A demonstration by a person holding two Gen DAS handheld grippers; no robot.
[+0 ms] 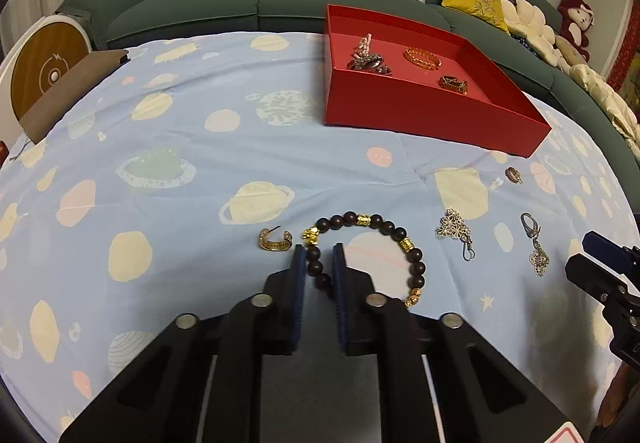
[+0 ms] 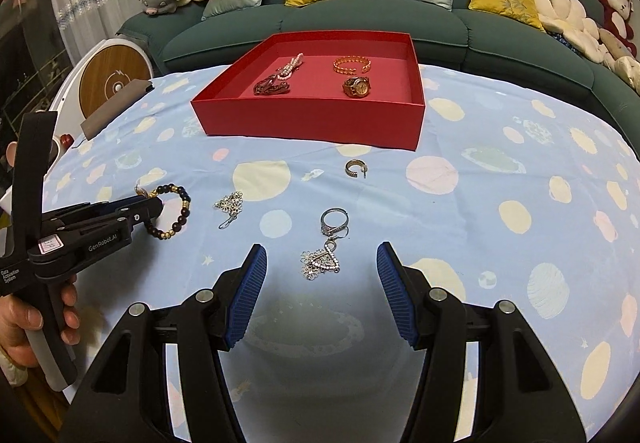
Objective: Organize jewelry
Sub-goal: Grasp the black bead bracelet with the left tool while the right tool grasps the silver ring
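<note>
A dark bead bracelet with gold beads (image 1: 384,247) lies on the blue planet-print cloth. My left gripper (image 1: 319,255) has its jaws close on either side of the bracelet's left strand, shut on it; it also shows in the right wrist view (image 2: 150,209). My right gripper (image 2: 322,263) is open, low over a silver ring earring with a flower pendant (image 2: 326,251). A red box (image 2: 312,115) at the back holds a gold bracelet (image 2: 352,64), a watch (image 2: 357,86), pearls and dark beads (image 2: 276,81).
Loose on the cloth: a gold hoop earring (image 1: 275,240), a silver flower earring (image 2: 230,205), another gold hoop (image 2: 355,168). A green sofa (image 2: 360,23) with cushions stands behind the table. A brown pad (image 1: 68,91) lies at the far left.
</note>
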